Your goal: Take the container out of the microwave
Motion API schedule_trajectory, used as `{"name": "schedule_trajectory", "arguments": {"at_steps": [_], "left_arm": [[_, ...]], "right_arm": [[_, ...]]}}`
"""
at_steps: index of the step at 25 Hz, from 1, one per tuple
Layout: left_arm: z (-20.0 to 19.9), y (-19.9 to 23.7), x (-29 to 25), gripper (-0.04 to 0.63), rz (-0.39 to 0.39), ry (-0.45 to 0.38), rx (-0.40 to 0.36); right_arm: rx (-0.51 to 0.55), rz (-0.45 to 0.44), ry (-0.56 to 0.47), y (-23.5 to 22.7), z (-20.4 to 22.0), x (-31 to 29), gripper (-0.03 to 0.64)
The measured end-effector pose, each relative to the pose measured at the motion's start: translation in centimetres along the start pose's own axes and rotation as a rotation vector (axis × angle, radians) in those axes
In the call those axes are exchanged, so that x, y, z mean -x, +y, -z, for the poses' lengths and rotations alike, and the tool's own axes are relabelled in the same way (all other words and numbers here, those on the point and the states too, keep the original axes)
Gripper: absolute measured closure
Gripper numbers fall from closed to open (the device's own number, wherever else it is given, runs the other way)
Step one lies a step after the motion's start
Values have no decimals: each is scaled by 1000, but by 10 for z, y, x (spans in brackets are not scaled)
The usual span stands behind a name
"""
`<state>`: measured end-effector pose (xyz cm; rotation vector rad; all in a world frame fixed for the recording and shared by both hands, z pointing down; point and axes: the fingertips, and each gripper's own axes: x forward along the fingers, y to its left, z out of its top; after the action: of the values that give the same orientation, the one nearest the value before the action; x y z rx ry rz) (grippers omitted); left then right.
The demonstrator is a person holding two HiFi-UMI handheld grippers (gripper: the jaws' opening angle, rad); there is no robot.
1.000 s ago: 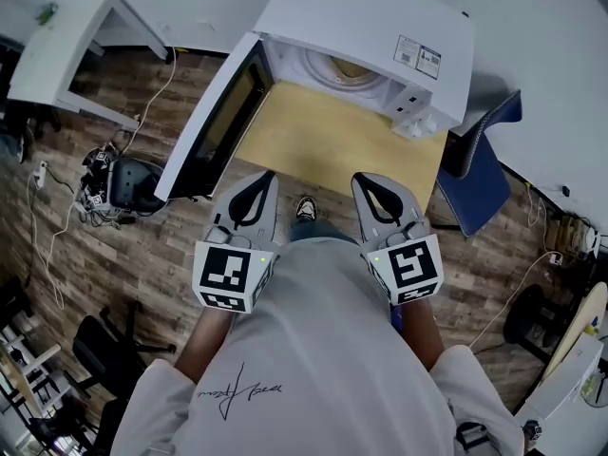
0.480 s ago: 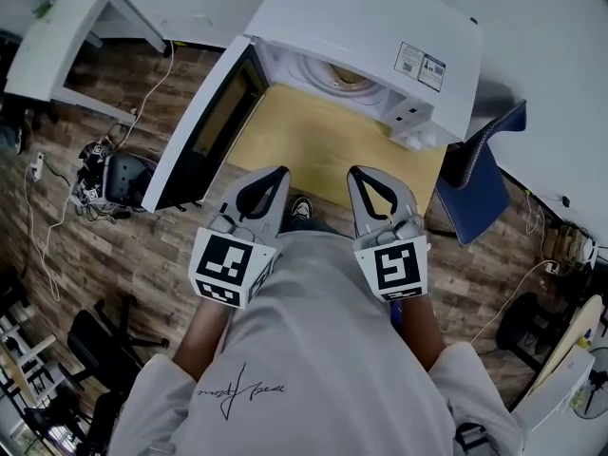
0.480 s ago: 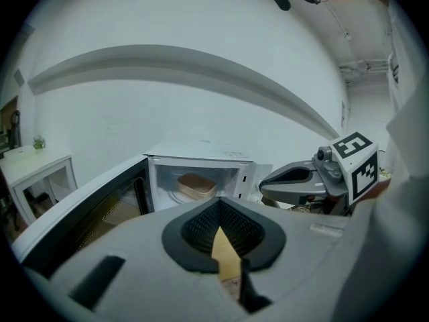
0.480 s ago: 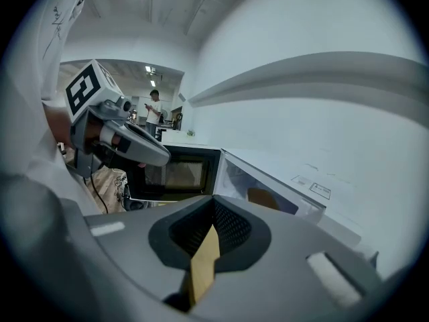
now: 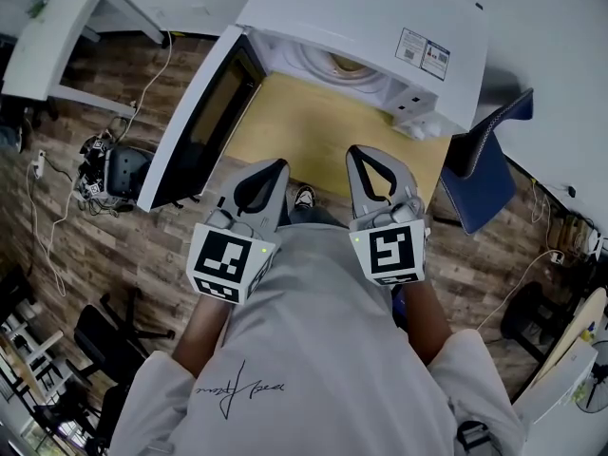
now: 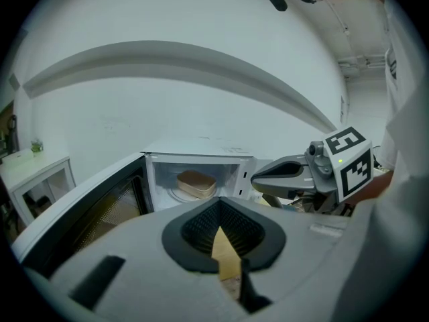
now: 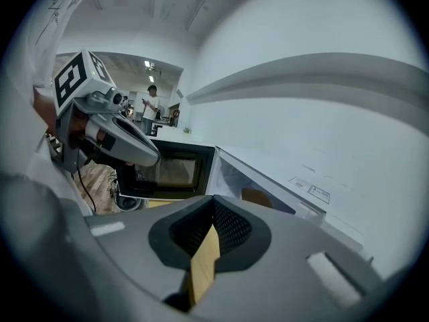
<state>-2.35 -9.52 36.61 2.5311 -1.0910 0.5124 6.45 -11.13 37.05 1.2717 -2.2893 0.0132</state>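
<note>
While the door (image 5: pixel 195 126) stands open, the container (image 6: pixel 196 183) sits inside the microwave (image 5: pixel 361 27) untouched, and the left tongs (image 5: pixel 275 166) and right tongs (image 5: pixel 358 151) hover by the bench (image 5: pixel 313 131), both pinched narrow and empty.

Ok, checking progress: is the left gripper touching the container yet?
Apart. The left gripper view shows the container inside the microwave, far beyond the left gripper, with open space between.
</note>
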Motion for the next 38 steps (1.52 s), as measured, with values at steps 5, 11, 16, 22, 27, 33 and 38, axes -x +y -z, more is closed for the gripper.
{"name": "schedule_trajectory", "arguments": {"at_steps": [5,11,16,22,27,33,38], "left_arm": [[-4,5,-4,603,6,-3,3],[-6,17,-5,603,-18,3,8],[-8,22,-6,603,-24,5,8],[-6,24,-7,603,-26,15,8],[-6,25,-4,603,-23,12,9],[-5,25,-5,603,-15,18,8],[-3,27,-4,603,-13,15,23]], "right_arm": [[-27,37,6,-15,3,-13,603],[-44,62,19,-30,4,-30,603],[-57,82,23,-39,5,-42,603],[-45,90,41,-41,11,-55,603],[-38,94,53,-44,14,-64,589],[-27,106,62,-49,17,-75,580],[7,110,81,-51,20,-86,569]]}}
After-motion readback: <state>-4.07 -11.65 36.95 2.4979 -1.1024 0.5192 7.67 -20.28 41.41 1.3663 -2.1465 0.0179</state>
